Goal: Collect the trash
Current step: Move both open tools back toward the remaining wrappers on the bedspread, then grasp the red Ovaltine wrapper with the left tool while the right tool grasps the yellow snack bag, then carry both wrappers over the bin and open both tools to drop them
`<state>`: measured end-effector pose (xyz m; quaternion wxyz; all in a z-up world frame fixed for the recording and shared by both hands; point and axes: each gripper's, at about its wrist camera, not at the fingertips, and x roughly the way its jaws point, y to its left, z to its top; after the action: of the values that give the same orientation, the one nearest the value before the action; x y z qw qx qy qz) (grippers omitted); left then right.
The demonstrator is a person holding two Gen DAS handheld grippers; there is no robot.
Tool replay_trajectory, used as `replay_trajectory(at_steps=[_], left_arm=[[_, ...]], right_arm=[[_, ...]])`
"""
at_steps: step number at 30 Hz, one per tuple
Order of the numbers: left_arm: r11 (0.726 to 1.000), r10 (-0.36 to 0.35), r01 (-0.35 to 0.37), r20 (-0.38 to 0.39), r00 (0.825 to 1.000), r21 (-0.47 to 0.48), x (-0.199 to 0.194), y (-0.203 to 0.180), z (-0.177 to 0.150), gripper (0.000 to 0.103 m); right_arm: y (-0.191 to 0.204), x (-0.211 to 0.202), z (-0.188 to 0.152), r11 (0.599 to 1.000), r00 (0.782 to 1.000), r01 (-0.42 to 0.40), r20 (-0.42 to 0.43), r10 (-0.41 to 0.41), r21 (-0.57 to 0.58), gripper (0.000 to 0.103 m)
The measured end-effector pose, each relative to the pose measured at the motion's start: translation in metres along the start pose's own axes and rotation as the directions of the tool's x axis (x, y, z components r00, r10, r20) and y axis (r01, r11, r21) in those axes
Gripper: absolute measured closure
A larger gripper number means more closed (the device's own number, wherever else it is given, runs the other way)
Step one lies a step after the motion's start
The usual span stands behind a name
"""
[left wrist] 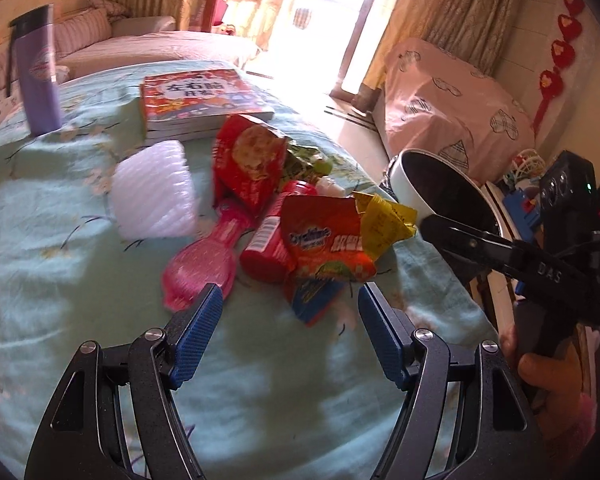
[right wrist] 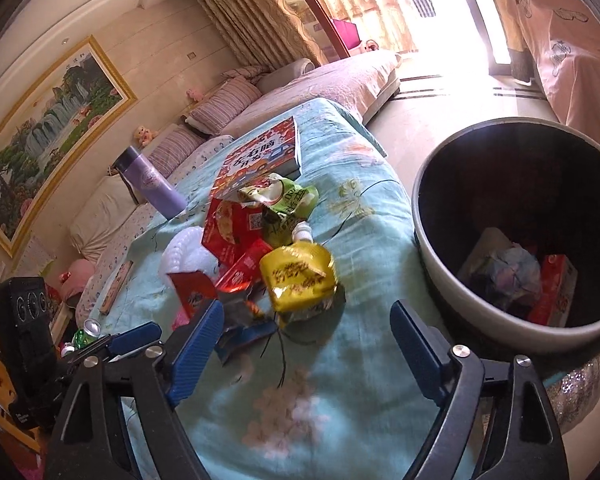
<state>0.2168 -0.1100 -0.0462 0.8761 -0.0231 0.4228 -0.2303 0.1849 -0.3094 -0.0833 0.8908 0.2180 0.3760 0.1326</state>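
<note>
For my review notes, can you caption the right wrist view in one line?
Open right gripper over a teal floral cloth, facing a heap of snack wrappers; bin alongside already holds trash.

Blown-out window (left wrist: 332,20) glare, motion blur (fisheye edges)

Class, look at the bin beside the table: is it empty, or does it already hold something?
Not empty. The right wrist view looks into the bin: a red packet and a crumpled bluish wrapper lie at the bottom, far below the rim.
</note>
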Motion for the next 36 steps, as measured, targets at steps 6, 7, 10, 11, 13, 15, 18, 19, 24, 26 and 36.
replay_trajectory(at_steps=[6,7,10,11,13,15,18,19,24,26,36], left_arm=[[0.998,0.005,-0.004,-0.019,1.000,0.059,0.024,-0.014,0.010,0.039],[0.998,0.001,0.001,-0.024,1.000,0.063,0.028,-0.015,0.011,0.052],[0.997,-0.014,0.017,-0.037,0.999,0.073,0.033,-0.018,0.011,0.090],[0.997,-0.018,0.021,-0.042,0.999,0.073,0.034,-0.019,0.010,0.090],[0.997,-0.009,0.012,-0.035,0.999,0.080,0.032,-0.020,0.007,0.091],[0.997,-0.011,0.013,-0.027,1.000,0.078,0.028,-0.020,0.005,0.091],[0.997,-0.016,0.017,-0.007,1.000,0.070,0.018,-0.022,0.000,0.092],[0.998,-0.016,0.016,-0.001,1.000,0.068,0.014,-0.022,-0.002,0.092],[0.998,-0.024,0.024,0.005,1.000,0.056,0.001,-0.026,-0.012,0.092],[0.998,-0.032,0.032,0.004,0.999,0.058,-0.002,-0.030,-0.014,0.092],[0.991,-0.075,0.073,0.014,0.997,0.115,-0.007,-0.070,-0.010,0.092]], right_arm=[[-0.006,0.023,0.010,1.000,0.999,-0.027,-0.046,0.027,0.003,0.051],[-0.008,0.026,0.011,0.999,0.998,-0.033,-0.055,0.033,0.006,0.057],[-0.009,0.024,0.010,0.999,0.998,-0.046,-0.050,0.046,0.001,0.065],[-0.008,0.022,0.009,0.999,0.998,-0.043,-0.045,0.043,-0.004,0.067],[-0.007,0.018,0.007,0.999,0.998,-0.052,-0.039,0.052,-0.007,0.071],[-0.007,0.013,0.004,0.998,0.998,-0.058,-0.039,0.058,0.001,0.096],[-0.009,0.005,0.000,0.998,0.998,-0.059,-0.033,0.060,0.011,0.096],[-0.008,0.002,0.000,0.998,0.998,-0.060,-0.030,0.060,0.013,0.096],[-0.009,-0.017,-0.008,0.998,0.998,-0.065,-0.010,0.065,0.022,0.097],[-0.010,-0.024,-0.009,0.998,0.998,-0.061,-0.002,0.061,0.025,0.097],[-0.017,-0.068,-0.011,0.999,0.998,-0.033,0.061,0.032,0.016,0.099]])
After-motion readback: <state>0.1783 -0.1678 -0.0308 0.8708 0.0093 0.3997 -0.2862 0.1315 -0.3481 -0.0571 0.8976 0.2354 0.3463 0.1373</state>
